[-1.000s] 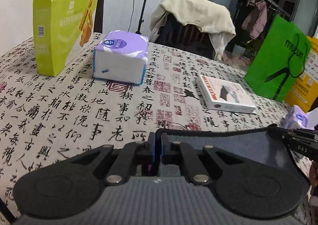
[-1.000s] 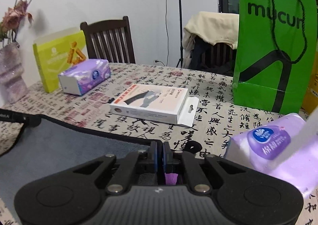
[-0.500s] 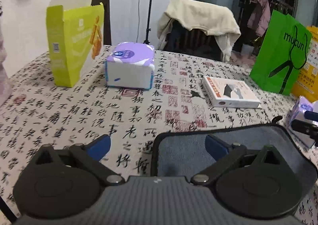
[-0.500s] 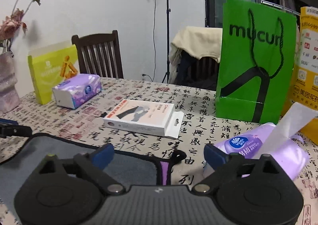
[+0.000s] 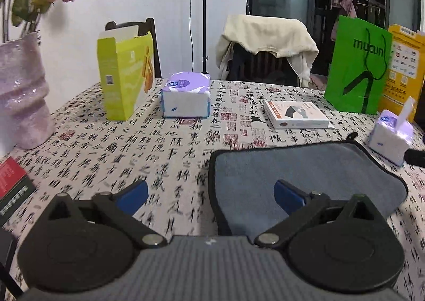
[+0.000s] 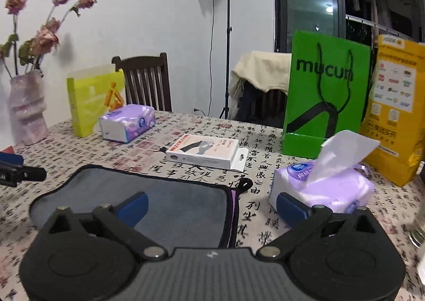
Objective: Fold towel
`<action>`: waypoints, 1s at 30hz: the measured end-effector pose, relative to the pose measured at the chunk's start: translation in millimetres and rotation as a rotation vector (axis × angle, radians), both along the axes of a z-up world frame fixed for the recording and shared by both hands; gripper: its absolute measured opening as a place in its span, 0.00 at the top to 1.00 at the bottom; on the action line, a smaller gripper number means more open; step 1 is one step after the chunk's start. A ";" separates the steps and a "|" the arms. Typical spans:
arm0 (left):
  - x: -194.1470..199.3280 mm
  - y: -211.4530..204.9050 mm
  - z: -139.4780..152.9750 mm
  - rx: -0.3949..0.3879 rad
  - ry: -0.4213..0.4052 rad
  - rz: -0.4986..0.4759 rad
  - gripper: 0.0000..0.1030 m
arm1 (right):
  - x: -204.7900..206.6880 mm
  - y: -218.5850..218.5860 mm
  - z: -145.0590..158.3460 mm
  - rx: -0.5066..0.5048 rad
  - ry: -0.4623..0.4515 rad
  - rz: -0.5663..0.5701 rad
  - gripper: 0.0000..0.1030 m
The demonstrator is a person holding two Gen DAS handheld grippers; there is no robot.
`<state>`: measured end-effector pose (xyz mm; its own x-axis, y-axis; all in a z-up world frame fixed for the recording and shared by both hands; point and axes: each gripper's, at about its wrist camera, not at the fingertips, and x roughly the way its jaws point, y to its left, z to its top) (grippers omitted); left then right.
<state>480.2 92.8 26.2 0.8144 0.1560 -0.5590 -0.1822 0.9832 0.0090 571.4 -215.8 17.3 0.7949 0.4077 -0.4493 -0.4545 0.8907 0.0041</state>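
A grey towel (image 5: 305, 170) with black edging lies flat and folded on the patterned tablecloth; it also shows in the right wrist view (image 6: 159, 202). My left gripper (image 5: 211, 194) is open and empty, raised over the towel's left edge. My right gripper (image 6: 211, 206) is open and empty, raised over the towel's right edge, where a purple tag (image 6: 233, 200) and black loop (image 6: 245, 184) show. The left gripper's tip (image 6: 24, 173) appears at the left of the right wrist view.
On the table stand a white flat box (image 5: 296, 115), two purple tissue packs (image 5: 186, 95) (image 6: 321, 189), a lime carton (image 5: 124, 75), a green bag (image 6: 322, 104), a yellow bag (image 6: 395, 107) and a vase (image 5: 21, 88). Chairs stand behind.
Both grippers, shut on the towel's far corners a second ago, have opened, let it go and pulled back and up. The towel now lies flat.
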 end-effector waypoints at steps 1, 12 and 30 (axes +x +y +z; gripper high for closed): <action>-6.6 -1.5 0.2 -0.002 -0.004 0.006 0.00 | -8.1 -2.0 1.8 -0.002 -0.011 -0.002 0.00; -78.7 -12.8 0.4 -0.041 -0.041 0.032 0.00 | -95.2 -24.6 7.3 0.019 -0.063 -0.022 0.00; -206.8 -46.1 17.2 -0.015 -0.164 0.047 0.00 | -212.8 -37.9 6.5 0.021 -0.117 -0.016 0.00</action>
